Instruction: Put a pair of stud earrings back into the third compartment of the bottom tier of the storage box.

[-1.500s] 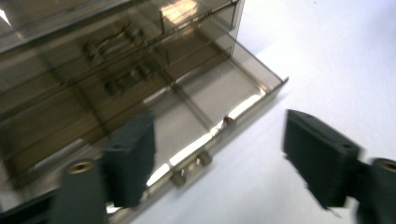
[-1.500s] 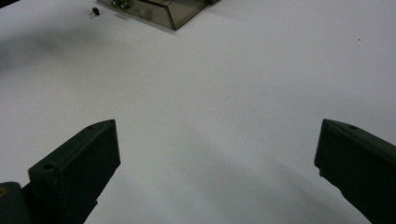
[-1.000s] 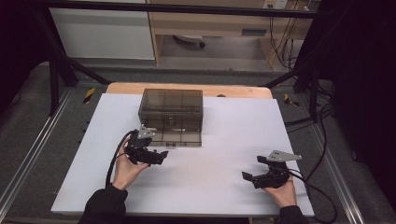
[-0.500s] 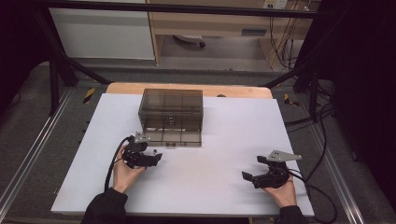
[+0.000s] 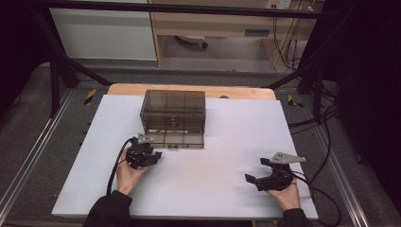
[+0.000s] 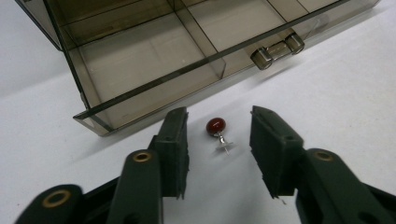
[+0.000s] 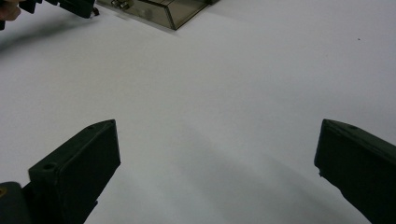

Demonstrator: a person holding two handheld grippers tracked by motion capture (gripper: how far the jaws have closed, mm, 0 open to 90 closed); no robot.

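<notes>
Left gripper view shows the left gripper (image 6: 218, 149) with jaws spread around a red-headed pin (image 6: 216, 127); close slowly, centred, low. Right gripper (image 7: 217, 172) rests wide open.

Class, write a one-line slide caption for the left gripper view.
Open left gripper straddles a red-beaded pin lying before a smoky plastic drawer.

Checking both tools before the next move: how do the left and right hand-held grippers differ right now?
The left hand-held gripper has its jaws partly open around a small red-headed pin by the smoky box's drawer; the right hand-held gripper's jaws gape wide over bare white table. Left sits beside the box, right well away. Both grip nothing.
</notes>
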